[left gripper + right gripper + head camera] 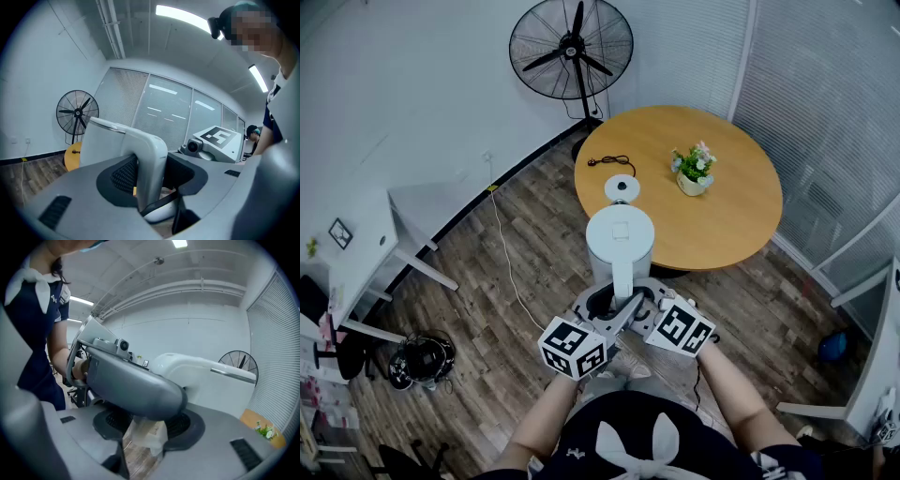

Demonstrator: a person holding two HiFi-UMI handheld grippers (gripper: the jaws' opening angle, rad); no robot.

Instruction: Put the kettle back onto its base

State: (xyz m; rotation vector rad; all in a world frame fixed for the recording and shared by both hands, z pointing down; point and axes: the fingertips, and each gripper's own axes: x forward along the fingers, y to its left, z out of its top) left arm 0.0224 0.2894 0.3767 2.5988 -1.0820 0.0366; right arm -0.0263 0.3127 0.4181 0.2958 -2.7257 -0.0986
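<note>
– White electric kettle [619, 242]: where is it?
– Off the surface, held in the air at the centre of the head view, just below the near edge of the round wooden surface [727, 225]. Its curved white handle [151, 161] points down the frame toward the person.
– And the left gripper [152, 183]?
– Its jaws are clamped on that handle. In the left gripper view the dark pads press it from both sides.
– The right gripper [147, 427]?
– Its jaws are closed on a whitish piece that looks like the lower end of the same handle. The left gripper's grey body lies across just above. In the head view the two marker cubes sit side by side at lower centre.
– The base?
– The round white base [622, 189] lies on the surface near its left edge, just above the kettle in the frame and apart from it. A black cord [611, 161] lies beyond it, and a small pot of flowers [694, 171] stands to its right.
– Anything else?
– A black standing fan [572, 47] at the top of the frame.
</note>
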